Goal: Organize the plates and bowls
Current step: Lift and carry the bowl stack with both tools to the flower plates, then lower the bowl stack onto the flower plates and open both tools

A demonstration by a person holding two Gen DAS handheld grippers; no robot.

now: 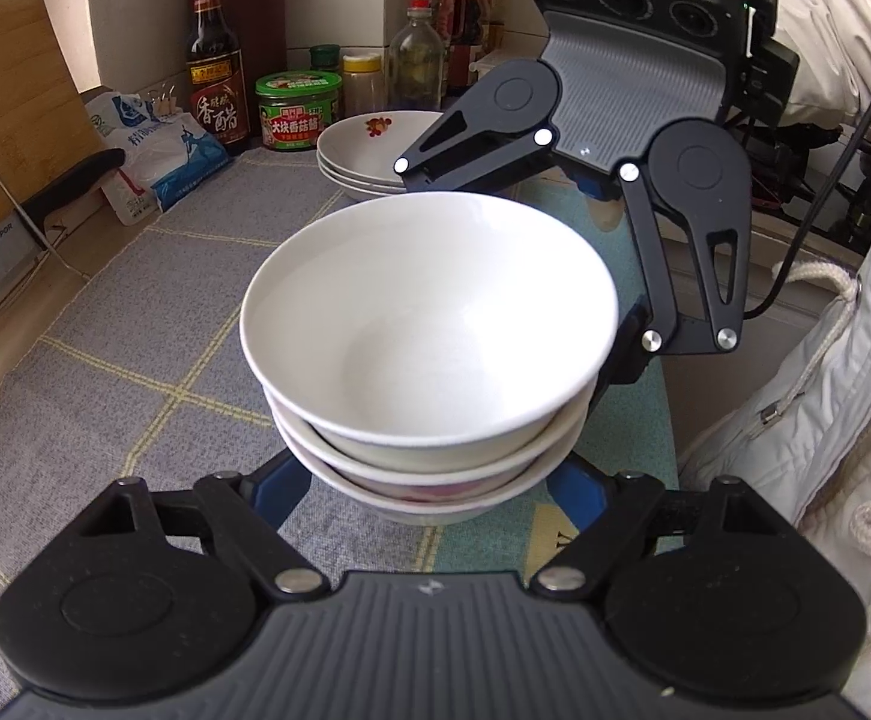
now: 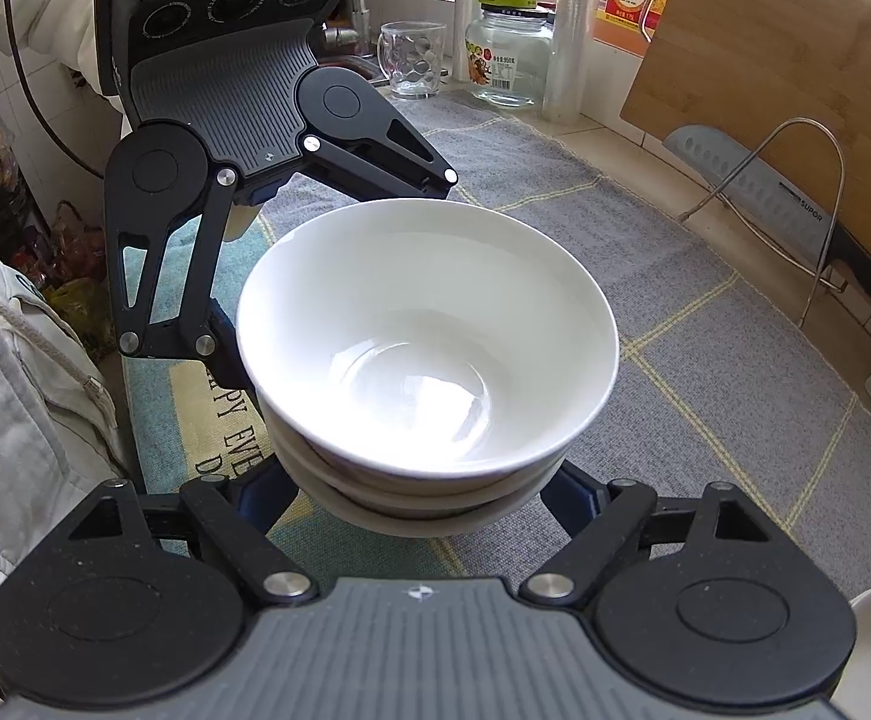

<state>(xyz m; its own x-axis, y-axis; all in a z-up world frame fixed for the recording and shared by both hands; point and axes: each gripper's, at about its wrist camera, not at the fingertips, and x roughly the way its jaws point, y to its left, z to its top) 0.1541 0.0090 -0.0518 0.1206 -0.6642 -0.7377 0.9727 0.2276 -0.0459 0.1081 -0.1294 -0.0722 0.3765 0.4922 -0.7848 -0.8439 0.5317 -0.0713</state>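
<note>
bowls (image 1: pixel 429 324): 3 stacked | plates (image 1: pixel 369 147): 3 stacked, perhaps more hidden | grippers: 2 | jars: 1 green-lidded (image 1: pixel 298 111), 1 glass (image 2: pixel 510 57) | mug (image 2: pixel 412 60): 1 | cleaver (image 2: pixel 753 177): 1 | boards (image 2: pixel 789 90): 1

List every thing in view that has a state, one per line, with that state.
Bowl stack: three nested, upright, top bowl empty.
Left tongs: spread around the stack's base; contact hidden.
Right tongs: spread around the stack from the opposite side; contact hidden.
Plate stack: stacked on the mat, untouched.
Glass jar: lidded, looks empty.
Glass mug: upright, empty.
Cleaver: propped in the wire rack.
</note>
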